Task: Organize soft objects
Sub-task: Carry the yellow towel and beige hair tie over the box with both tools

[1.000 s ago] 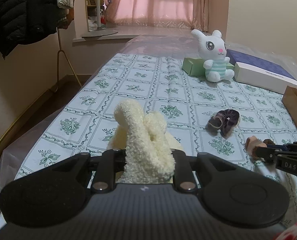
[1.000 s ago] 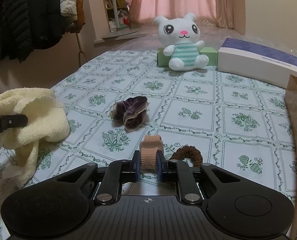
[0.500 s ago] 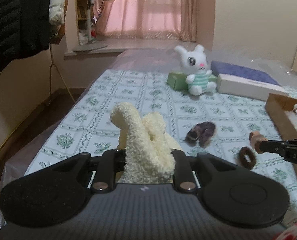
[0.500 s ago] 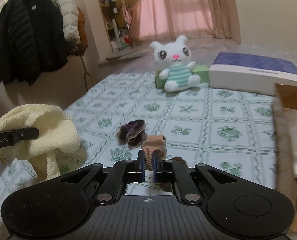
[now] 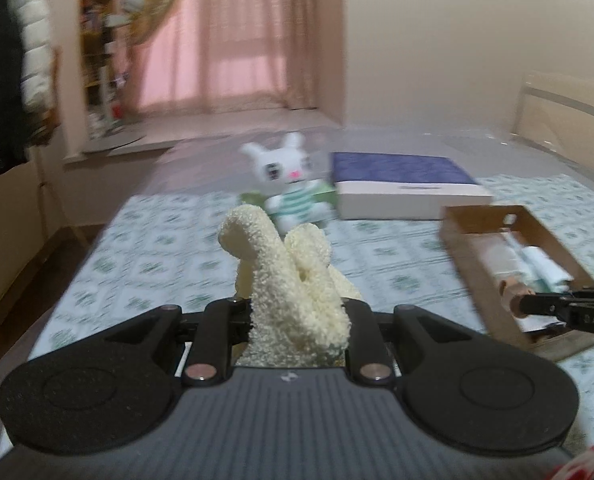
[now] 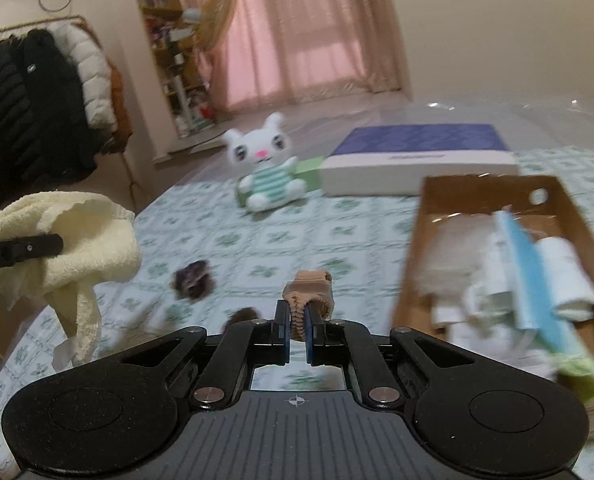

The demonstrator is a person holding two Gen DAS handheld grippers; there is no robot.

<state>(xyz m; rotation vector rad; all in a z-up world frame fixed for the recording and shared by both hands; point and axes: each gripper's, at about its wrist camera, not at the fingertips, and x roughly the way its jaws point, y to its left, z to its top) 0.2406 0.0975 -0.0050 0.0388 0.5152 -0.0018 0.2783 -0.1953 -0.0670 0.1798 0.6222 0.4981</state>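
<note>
My left gripper (image 5: 297, 314) is shut on a cream fluffy cloth (image 5: 293, 280) that bulges up between its fingers and hides the tips. In the right wrist view the same cloth (image 6: 77, 240) hangs off the table at the left, under the left gripper (image 6: 51, 243). My right gripper (image 6: 297, 318) is shut on a tan scrunchie (image 6: 309, 286), lifted above the tablecloth. A cardboard box (image 6: 429, 216) holding white cloths and a blue item lies just right of it. From the left wrist view, the right gripper (image 5: 525, 304) and its scrunchie (image 5: 511, 290) are over that box (image 5: 457, 240).
A purple scrunchie (image 6: 193, 278) and a brown one (image 6: 243, 316) lie on the patterned tablecloth (image 6: 257, 240). A white plush rabbit (image 6: 267, 172) sits at the back against a green box, beside a blue-topped flat box (image 6: 417, 156). Coats (image 6: 37, 100) hang at the left.
Both grippers have risen and swung right toward the cardboard box with their loads. The tan scrunchie has left the table, and the right jaws have pinched it tighter.
</note>
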